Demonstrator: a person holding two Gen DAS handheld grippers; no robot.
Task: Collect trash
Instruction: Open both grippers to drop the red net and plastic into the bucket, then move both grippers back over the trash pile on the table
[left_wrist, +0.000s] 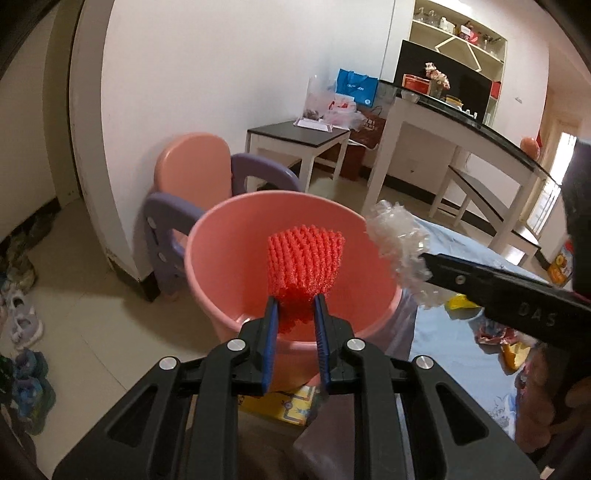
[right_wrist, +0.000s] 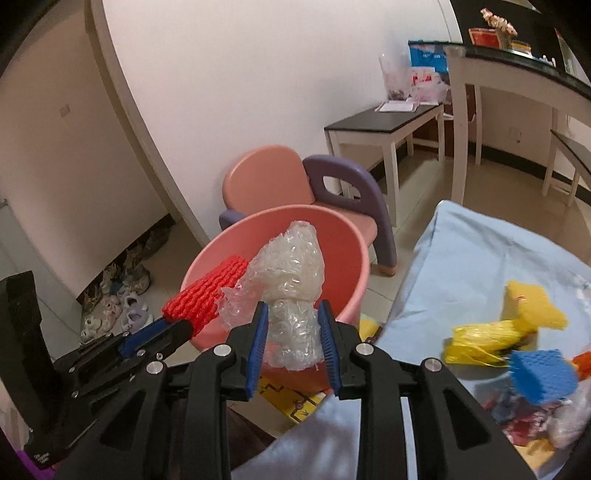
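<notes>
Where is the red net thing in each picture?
Left wrist view: the red foam net sits in the middle, pinched in the left gripper, over the pink bucket.
Right wrist view: the red foam net is at left of centre, beside the clear bubble wrap that the right gripper holds.
Shared landmark: the pink bucket.

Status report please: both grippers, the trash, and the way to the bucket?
Left gripper shut on red foam net, over pink bucket. Right gripper shut on clear bubble wrap, at the bucket rim. Nothing in the way.
</notes>
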